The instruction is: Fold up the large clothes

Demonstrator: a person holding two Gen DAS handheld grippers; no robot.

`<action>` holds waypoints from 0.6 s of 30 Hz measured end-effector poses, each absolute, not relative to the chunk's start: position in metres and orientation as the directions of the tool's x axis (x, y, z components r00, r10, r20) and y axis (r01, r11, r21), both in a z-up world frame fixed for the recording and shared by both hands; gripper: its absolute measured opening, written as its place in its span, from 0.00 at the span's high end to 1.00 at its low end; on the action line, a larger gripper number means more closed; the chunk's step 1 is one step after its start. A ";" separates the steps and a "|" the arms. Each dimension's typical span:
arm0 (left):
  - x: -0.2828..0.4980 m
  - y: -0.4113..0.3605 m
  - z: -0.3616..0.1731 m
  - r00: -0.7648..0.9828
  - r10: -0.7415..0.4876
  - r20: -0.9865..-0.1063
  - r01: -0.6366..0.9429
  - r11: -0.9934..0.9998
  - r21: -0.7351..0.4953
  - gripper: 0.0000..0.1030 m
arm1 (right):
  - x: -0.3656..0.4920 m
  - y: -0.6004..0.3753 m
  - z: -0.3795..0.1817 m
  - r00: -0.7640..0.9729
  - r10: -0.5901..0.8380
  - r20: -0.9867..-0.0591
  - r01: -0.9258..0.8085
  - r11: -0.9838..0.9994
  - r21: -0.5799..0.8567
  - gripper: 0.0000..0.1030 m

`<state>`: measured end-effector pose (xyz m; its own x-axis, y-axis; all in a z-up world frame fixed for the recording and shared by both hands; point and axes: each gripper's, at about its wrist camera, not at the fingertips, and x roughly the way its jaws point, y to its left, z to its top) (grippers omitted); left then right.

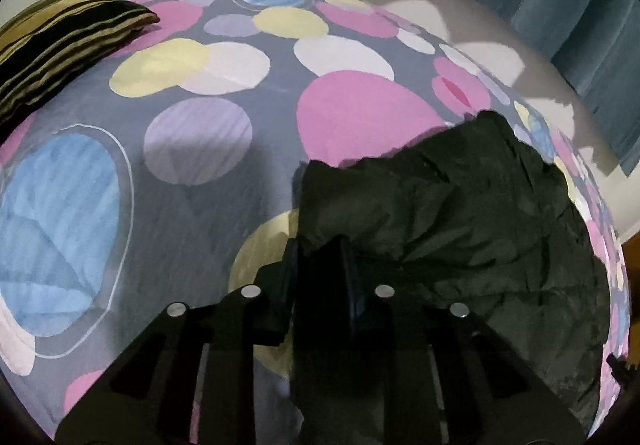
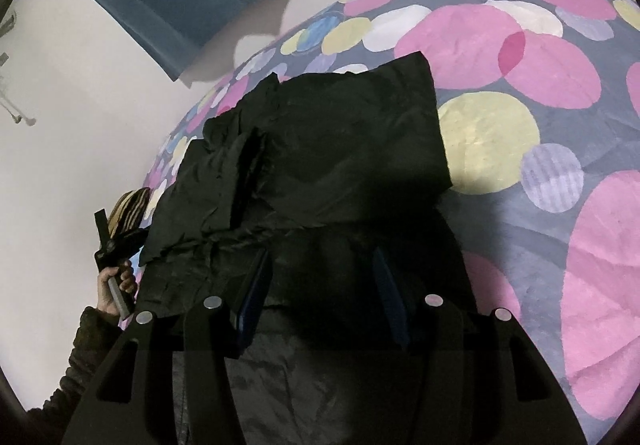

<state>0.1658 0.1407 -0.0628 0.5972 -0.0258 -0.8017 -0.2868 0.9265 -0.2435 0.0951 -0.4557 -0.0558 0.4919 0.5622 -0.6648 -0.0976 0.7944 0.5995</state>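
Left gripper [image 1: 318,261]: jaws narrow, pinching the near edge of the black jacket [image 1: 440,229]. Right gripper [image 2: 320,277]: jaws apart over the jacket, nothing clamped. Jacket sits on the spotted bedspread [image 1: 200,173], already folded smaller; likely one more fold left.

Pale wall [image 1: 420,25], blue curtain [image 1: 560,5], spotted bedspread [image 1: 200,173]
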 end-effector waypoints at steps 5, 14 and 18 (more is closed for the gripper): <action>0.165 0.137 -0.064 0.586 -0.015 -0.810 -0.264 0.942 -0.208 0.77 | 0.091 -0.468 -0.056 0.506 0.549 -0.665 -0.088 0.800 0.593 0.36; 0.073 0.136 -0.054 0.600 -0.135 -0.788 -0.221 0.919 -0.326 0.41 | 0.053 -0.505 -0.058 0.503 0.488 -0.713 -0.024 0.833 0.553 0.34; 0.014 0.128 -0.057 0.577 -0.208 -0.789 -0.178 0.911 -0.371 0.40 | 0.031 -0.516 -0.066 0.466 0.495 -0.733 -0.019 0.834 0.551 0.34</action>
<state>0.0143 0.1277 -0.0571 0.5774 -0.2083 -0.7895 -0.1783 0.9114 -0.3709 0.0308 -0.5165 -0.0665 0.4661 0.4951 -0.7332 -0.0195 0.8343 0.5510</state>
